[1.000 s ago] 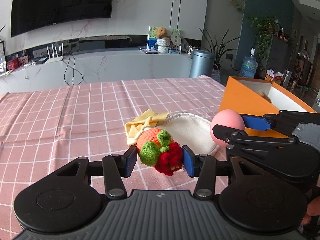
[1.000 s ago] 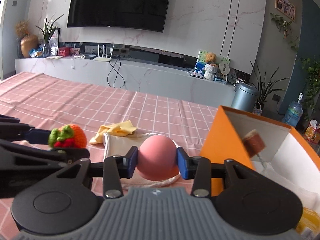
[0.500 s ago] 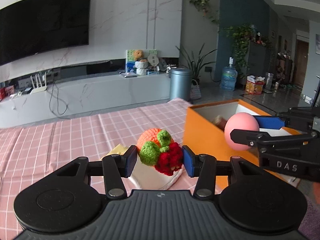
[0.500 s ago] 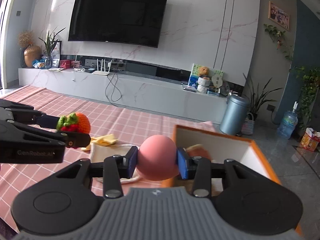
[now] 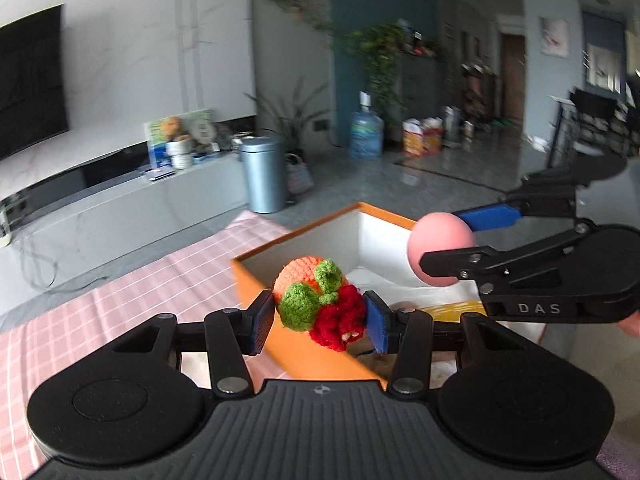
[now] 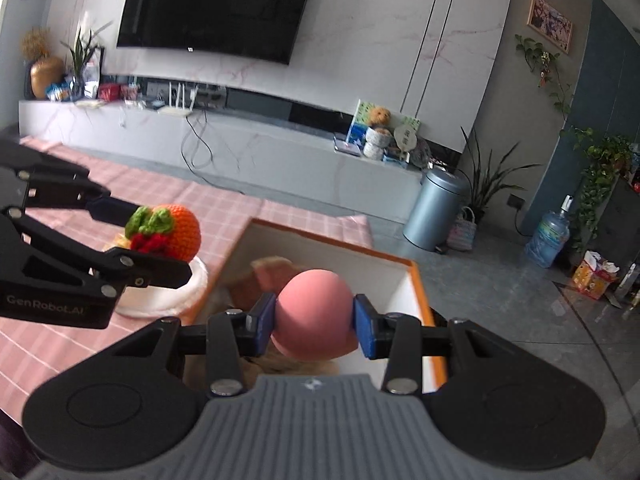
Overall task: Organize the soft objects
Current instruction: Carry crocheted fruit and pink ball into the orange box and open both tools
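Left tool pinches the crochet fruit toy, right tool clamps the pink ball. Both hang above the orange box, ball over its opening, seemingly for dropping among other softies.

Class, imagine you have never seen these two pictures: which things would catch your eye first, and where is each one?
First, the crocheted orange fruit with green leaves and red berries, pinched in the left tongs at the near edge of the orange box. Next, the pink ball clamped in the right tongs above the box's white inside.
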Demonstrator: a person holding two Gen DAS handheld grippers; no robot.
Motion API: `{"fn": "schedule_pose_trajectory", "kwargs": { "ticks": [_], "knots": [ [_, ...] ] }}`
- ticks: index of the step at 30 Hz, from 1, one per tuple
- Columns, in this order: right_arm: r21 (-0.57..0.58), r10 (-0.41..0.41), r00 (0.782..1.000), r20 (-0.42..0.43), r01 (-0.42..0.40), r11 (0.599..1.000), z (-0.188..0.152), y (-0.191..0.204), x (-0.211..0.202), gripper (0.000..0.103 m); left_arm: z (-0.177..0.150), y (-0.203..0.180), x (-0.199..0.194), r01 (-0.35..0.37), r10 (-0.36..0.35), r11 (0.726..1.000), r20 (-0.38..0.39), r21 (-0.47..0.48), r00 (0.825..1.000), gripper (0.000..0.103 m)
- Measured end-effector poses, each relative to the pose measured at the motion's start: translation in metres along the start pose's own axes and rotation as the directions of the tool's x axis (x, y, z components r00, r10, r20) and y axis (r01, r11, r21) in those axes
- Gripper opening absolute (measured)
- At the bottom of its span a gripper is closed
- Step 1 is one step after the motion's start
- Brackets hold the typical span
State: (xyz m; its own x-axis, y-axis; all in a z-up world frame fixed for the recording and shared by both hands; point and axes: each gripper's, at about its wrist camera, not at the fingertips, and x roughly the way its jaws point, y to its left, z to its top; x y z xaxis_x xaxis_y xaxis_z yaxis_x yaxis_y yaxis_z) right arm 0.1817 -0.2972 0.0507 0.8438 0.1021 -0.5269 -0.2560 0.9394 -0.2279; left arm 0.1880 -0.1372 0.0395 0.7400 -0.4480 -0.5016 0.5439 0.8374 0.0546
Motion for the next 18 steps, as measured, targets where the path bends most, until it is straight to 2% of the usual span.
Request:
{"fn": "schedule_pose_trajectory", "kwargs": {
  "ticks": [9,18],
  "knots": [
    [-0.087,0.026,0.996,-0.082,-0.033,0.996,0.000,-0.033,0.041,0.042,0.004,-0.025,0.053,0.084,-0.073,0.983,-0.071,0.164,0.995,0.055],
    [-0.164,0.058,0.987,-0.153,-0.083,0.983,-0.014,-0.047,0.094,0.042,-0.001,-0.023,0.092,0.126,-0.100,0.944,-0.101,0.304,0.990,0.055]
  ]
}}
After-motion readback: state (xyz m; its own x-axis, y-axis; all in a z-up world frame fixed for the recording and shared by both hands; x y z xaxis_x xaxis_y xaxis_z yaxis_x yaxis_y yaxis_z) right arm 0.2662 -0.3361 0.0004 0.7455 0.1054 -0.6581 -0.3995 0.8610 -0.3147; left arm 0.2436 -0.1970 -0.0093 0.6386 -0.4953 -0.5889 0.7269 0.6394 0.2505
